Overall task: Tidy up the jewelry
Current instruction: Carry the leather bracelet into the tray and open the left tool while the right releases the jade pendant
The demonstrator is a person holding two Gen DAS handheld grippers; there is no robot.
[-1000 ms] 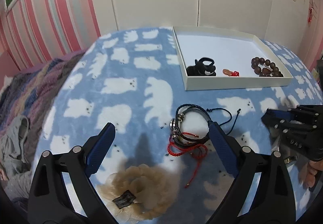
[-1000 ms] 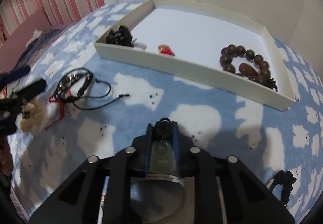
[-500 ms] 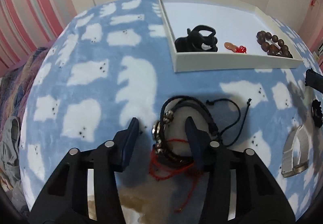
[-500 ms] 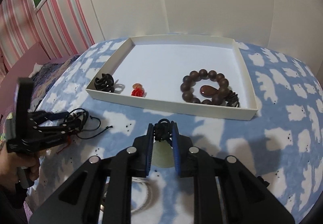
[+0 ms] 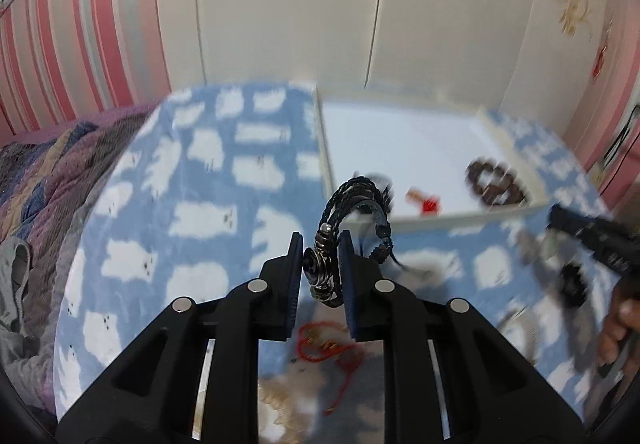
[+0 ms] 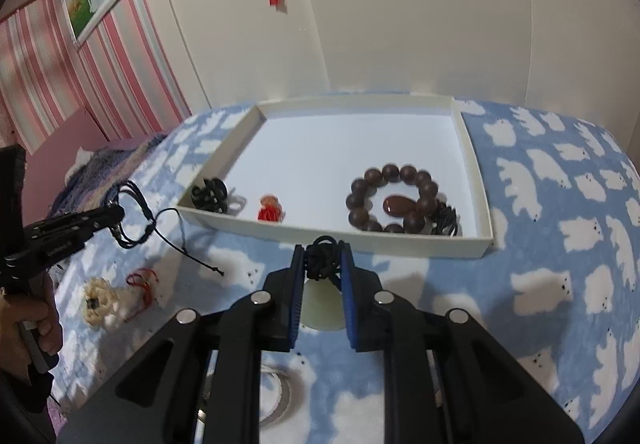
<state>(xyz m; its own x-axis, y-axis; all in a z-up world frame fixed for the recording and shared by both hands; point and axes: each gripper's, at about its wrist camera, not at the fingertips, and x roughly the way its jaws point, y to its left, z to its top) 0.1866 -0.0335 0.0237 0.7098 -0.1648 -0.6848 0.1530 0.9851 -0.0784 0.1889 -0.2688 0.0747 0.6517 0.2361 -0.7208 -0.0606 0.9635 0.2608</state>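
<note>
Tray [image 6: 476, 204] ahead of both tools already holds bead bracelet [image 6: 394, 200], red charm [image 6: 271, 209], black clip [image 6: 210, 194].

Left tool [image 5: 320, 268] closing on black bracelet [image 5: 352, 212], lifted.

Right tool [image 6: 322, 268] clamps pendant [image 6: 322, 308] by its knot.

Red cord [image 6: 140, 284] and fluffy scrunchie [image 6: 100, 304] remain, behind left tool.

Black braided bracelet [image 5: 352, 212] with metal beads: lifted off blanket, cords dangling. Pale green pendant [image 6: 322, 308] on black knotted cord: held up, disc hanging below knot. White tray [image 6: 478, 180]: brown bead bracelet [image 6: 394, 198], red charm [image 6: 271, 209], black knot [image 6: 209, 195] lying inside. Red cord [image 6: 142, 284], cream scrunchie [image 6: 102, 302] left on blanket.
</note>
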